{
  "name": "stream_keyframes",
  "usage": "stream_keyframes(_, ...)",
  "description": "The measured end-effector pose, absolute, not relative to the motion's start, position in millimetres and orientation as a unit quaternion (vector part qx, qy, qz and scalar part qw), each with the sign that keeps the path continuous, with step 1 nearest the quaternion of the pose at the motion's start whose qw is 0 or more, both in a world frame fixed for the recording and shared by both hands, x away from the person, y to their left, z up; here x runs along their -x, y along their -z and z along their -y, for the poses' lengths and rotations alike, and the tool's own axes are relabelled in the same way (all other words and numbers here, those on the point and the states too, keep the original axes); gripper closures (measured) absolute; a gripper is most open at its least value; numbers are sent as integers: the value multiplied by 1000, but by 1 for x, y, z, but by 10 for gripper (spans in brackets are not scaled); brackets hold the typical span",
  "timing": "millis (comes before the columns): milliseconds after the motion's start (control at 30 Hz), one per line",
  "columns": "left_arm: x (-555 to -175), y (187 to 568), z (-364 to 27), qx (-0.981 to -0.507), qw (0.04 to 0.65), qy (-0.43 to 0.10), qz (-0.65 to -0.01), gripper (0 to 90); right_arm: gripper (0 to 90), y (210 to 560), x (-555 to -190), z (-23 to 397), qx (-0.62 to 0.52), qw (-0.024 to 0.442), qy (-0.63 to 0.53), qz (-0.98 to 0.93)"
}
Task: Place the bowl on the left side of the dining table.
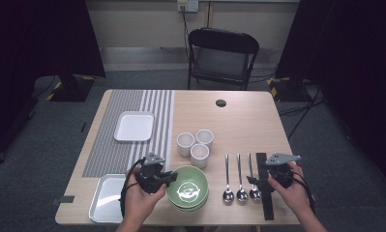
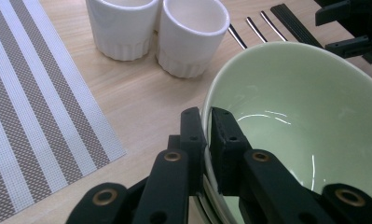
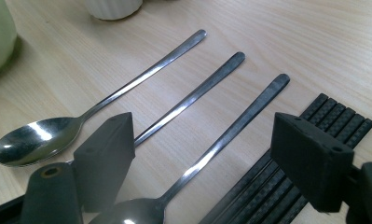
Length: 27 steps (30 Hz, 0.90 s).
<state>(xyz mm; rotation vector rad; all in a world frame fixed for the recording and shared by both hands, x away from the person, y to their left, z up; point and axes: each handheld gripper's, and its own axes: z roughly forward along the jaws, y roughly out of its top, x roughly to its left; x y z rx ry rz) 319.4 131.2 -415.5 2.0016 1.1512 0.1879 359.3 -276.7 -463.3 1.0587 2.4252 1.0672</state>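
My left fingers (image 2: 206, 135) pinched the green bowl's (image 2: 291, 112) rim; my right fingers (image 3: 211, 154) stood open over the rightmost spoon (image 3: 221, 144) on the bench (image 1: 248, 121).

The green bowl (image 2: 291, 116) runs off the frame's right edge, its stacked bowls mostly hidden.

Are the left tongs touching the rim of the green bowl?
Touching. In the left gripper view the left tongs stand one jaw outside and one inside the green bowl, clamped on its rim.
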Motion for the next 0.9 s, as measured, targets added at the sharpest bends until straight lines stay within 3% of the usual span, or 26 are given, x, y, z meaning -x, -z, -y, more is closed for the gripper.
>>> stream_keyframes(233, -319, 413, -131, -797, 403, -86, -441, 847, 212, 463, -360, 278, -369, 143, -373, -839)
stream_keyframes(900, -322, 405, -140, -785, 423, -58, -449, 849, 211, 463, -359, 279, -370, 142, -373, -839)
